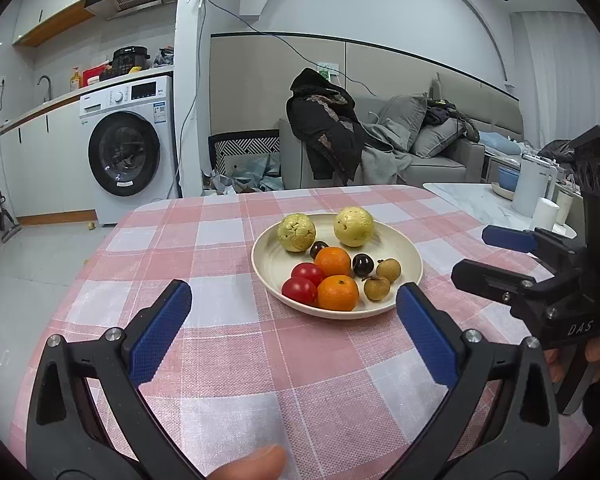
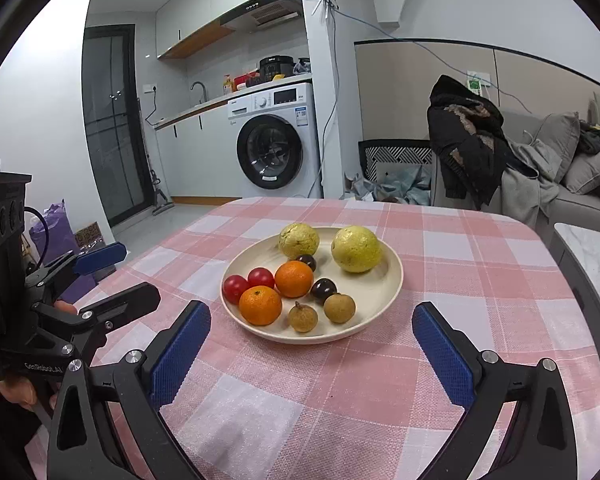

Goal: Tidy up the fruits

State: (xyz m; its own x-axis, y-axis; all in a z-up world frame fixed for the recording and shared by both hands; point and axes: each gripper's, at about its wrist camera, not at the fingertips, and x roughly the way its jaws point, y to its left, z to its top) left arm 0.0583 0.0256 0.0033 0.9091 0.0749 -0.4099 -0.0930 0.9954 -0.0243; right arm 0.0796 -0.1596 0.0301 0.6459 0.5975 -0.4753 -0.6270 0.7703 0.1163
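Checked desk [image 2: 480,280], plate [image 2: 392,280] holds fruit. Tomatoes [image 2: 236,288] soft, round, prone to roll: grip gently at widest girth. Left gripper [image 1: 294,304], right gripper [image 2: 312,330]: jaws wide, empty.

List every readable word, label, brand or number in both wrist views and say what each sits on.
"DAS": white letters on the black body of the right gripper, left wrist view; cut off at the frame edge.
"GenRobot.AI": white letters on the black body of the left gripper, right wrist view.
Washing machine: panel markings, display and blue sticker too small to read.
Black cooker: small white brand mark, unreadable.
Range hood: no readable text.
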